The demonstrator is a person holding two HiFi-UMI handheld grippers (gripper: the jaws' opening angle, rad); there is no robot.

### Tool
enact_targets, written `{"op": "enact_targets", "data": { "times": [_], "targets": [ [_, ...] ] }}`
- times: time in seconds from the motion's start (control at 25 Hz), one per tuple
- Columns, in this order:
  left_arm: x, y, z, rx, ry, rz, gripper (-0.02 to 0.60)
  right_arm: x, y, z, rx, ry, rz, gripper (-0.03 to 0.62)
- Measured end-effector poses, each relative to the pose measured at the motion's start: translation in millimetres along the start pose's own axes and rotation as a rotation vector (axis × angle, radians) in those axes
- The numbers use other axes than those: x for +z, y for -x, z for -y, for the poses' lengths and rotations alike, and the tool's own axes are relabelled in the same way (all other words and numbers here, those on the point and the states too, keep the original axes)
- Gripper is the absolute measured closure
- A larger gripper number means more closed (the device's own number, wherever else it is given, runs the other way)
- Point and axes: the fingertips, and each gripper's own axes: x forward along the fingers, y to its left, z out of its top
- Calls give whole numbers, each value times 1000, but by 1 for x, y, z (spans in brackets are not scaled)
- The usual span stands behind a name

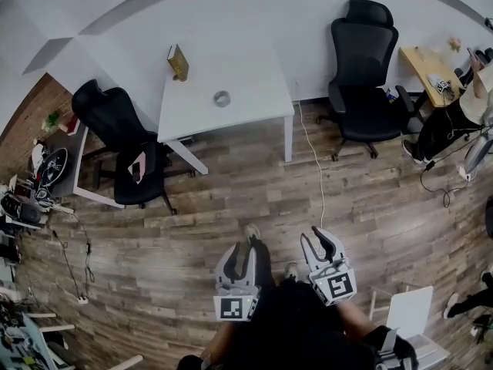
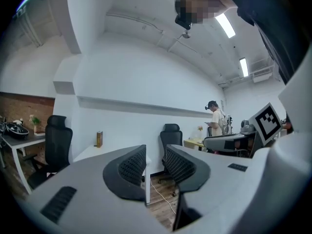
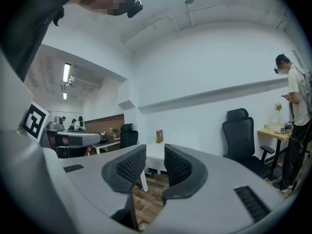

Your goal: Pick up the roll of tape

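The roll of tape (image 1: 222, 98) lies flat near the middle of the white table (image 1: 254, 106), across the room from me. My left gripper (image 1: 240, 253) and right gripper (image 1: 320, 243) are held close to my body over the wooden floor, both pointing level toward the table. Each stands open with a narrow gap between its ribbed pads and nothing in it. In the left gripper view the table (image 2: 87, 153) shows past the jaws; the tape is not visible there. The right gripper view shows the table (image 3: 155, 152) between its jaws.
A small brown box (image 1: 178, 62) stands at the table's back left. Black office chairs stand left (image 1: 123, 141) and right (image 1: 362, 75) of the table. A white cable (image 1: 317, 168) runs along the floor. A person (image 3: 295, 116) stands by a wooden desk (image 1: 427, 68) at the right.
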Motion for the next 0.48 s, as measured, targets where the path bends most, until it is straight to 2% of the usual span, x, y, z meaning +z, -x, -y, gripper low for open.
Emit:
{"op": "enact_targets", "data": {
  "times": [0.28, 0.4, 0.48],
  "targets": [
    [-4, -67, -43, -12, 53, 23, 453, -9, -71, 16, -8, -2, -37, 476],
    [-7, -107, -75, -39, 22, 13, 453, 0, -121, 22, -12, 21, -63, 476],
    [7, -138, -100, -38, 63, 52, 453, 7, -163, 26, 0, 47, -70, 476]
  ]
}}
